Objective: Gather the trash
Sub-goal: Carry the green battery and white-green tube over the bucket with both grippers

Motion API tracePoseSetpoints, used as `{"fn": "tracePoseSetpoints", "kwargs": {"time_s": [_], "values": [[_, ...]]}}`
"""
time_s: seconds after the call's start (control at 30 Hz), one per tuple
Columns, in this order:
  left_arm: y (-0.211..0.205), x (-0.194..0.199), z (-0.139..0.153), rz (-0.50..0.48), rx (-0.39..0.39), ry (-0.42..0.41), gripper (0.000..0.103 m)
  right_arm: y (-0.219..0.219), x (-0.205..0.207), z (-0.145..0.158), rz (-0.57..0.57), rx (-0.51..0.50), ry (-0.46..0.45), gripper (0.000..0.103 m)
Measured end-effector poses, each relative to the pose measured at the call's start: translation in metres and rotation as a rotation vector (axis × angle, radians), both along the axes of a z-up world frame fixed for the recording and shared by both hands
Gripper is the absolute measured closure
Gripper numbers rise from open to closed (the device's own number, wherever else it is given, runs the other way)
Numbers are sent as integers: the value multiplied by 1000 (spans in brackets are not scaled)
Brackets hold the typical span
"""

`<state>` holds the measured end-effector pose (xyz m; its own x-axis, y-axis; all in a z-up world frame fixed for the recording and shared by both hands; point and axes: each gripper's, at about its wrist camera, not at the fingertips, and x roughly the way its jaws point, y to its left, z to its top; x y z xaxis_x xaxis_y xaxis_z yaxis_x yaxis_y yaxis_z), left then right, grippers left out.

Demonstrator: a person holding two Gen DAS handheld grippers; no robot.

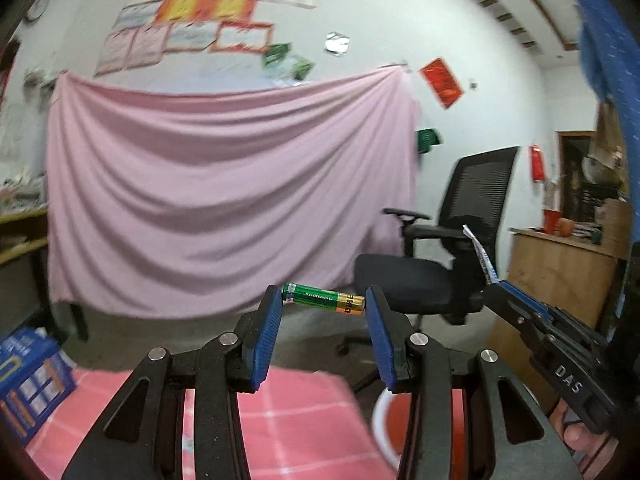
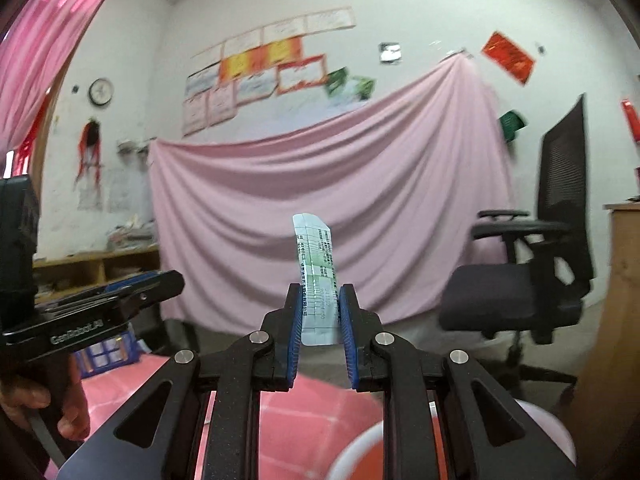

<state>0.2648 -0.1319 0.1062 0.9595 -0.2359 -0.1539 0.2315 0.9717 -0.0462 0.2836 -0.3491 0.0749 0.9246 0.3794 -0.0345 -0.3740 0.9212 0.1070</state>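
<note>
A green-and-gold cylindrical battery lies crosswise between the tips of the left tongs, pinched end to end by the blue ribbed pads. A pale printed paper slip, curled at the top, stands upright in the right tongs, clamped narrowly. Its small print is unreadable. Below both tongs, a red white-rimmed bucket is mostly hidden.

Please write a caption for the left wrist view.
Left gripper holds a battery before a pink sheet.
</note>
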Motion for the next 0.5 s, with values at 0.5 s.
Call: {"fn": "tracePoseSetpoints", "kwargs": {"time_s": [0.5], "values": [[-119, 12, -22, -183, 74, 21, 65, -76, -4, -16, -176, 27, 113, 87]]}}
